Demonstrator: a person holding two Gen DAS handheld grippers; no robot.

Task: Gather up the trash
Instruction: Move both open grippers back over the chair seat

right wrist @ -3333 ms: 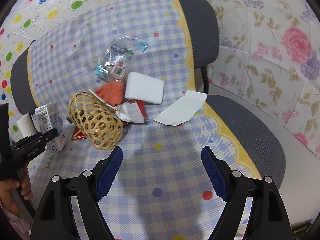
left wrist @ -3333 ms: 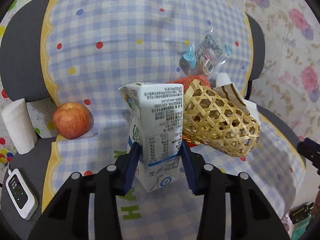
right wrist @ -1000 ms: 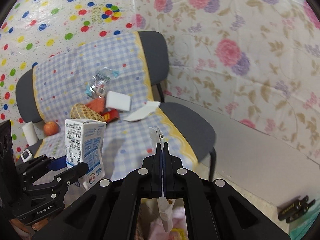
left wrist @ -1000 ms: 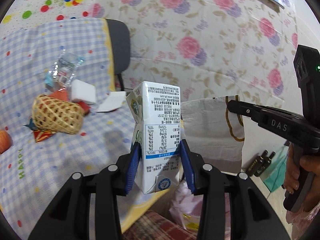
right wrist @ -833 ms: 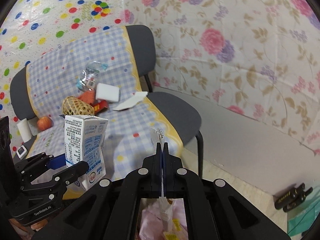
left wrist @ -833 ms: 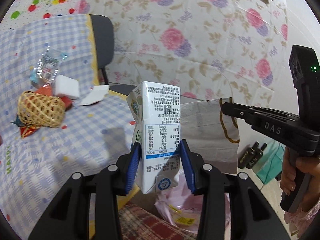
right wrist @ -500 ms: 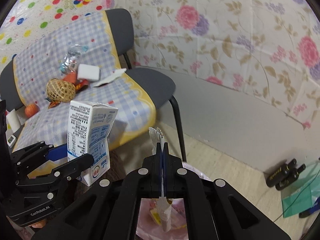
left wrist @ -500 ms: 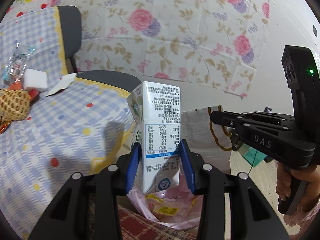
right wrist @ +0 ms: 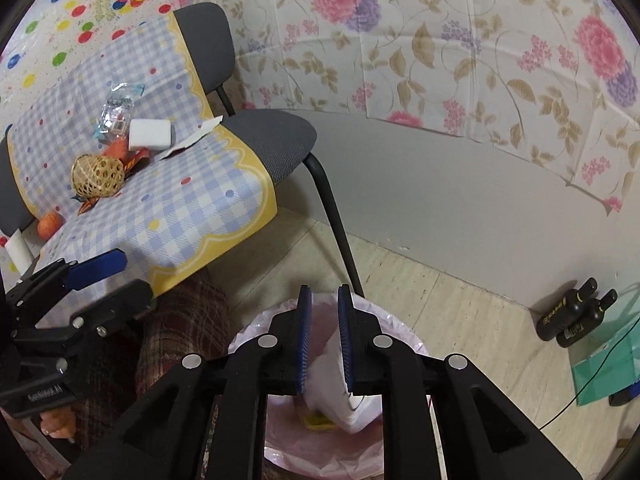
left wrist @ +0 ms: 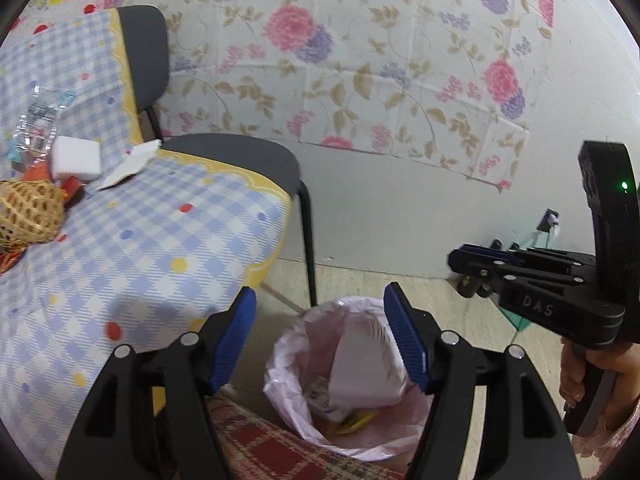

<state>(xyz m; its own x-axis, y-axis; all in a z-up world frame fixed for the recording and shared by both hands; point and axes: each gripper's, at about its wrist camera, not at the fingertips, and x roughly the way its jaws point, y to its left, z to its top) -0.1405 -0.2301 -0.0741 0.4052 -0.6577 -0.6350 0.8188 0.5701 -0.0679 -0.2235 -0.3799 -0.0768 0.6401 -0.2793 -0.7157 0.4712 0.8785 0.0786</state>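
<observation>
A trash bin with a pink liner [left wrist: 304, 416] stands on the floor beside the chair; it also shows in the right wrist view [right wrist: 404, 348]. A white paper bag [left wrist: 364, 364] lies inside it on other trash, and shows in the right wrist view [right wrist: 332, 396]. My left gripper [left wrist: 320, 336] is open and empty above the bin. My right gripper [right wrist: 323, 340] is open by a narrow gap, empty, right over the bin. The milk carton is not visible. On the chair cloth remain a clear wrapper [right wrist: 118, 108], a white paper piece [right wrist: 192, 138] and a red wrapper [right wrist: 136, 160].
On the checkered cloth [right wrist: 180, 208] also lie a woven bamboo basket [right wrist: 97, 176], a white sponge block [right wrist: 150, 135] and an apple [right wrist: 50, 224]. Black bottles [right wrist: 572, 320] and a green bag [right wrist: 608, 376] stand by the wall. A plaid rug [left wrist: 260, 444] lies under the bin.
My left gripper has opened and the milk carton is gone from it. My right gripper has opened slightly and the white paper bag now lies in the bin.
</observation>
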